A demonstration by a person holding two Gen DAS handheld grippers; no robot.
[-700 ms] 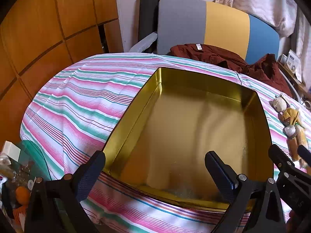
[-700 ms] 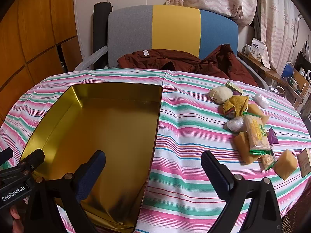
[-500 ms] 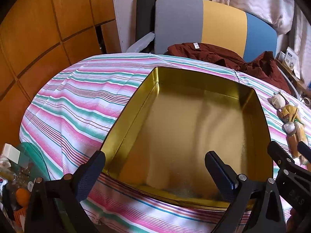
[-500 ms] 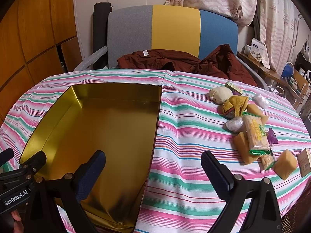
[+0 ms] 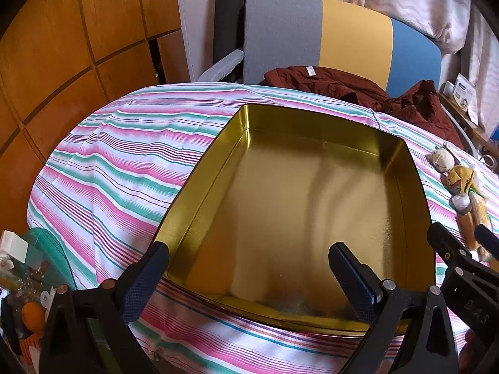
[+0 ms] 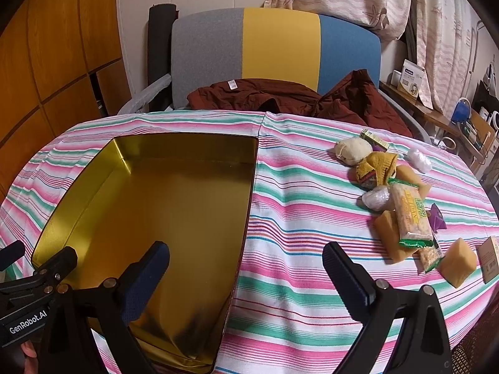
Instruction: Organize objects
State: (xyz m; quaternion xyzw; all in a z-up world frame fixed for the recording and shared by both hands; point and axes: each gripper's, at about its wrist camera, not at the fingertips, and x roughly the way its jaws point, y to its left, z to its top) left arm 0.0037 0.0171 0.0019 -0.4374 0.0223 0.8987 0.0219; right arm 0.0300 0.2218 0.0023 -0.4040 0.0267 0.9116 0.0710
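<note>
Left gripper (image 5: 248, 266): spread wide, holding nothing, above the gold tin (image 5: 312, 143).
Right gripper (image 6: 246, 266): likewise, over the tin's edge.
Surface: striped tablecloth (image 6: 296, 218), snacks (image 6: 411, 215) to the right.

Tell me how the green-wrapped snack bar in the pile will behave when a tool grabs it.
The green-wrapped snack bar looks light and fairly stiff, though the puffed contents may crush if squeezed hard. Its glossy film could be slippery. It rests across the yellow wedge, so lifting it may nudge that piece.
</note>
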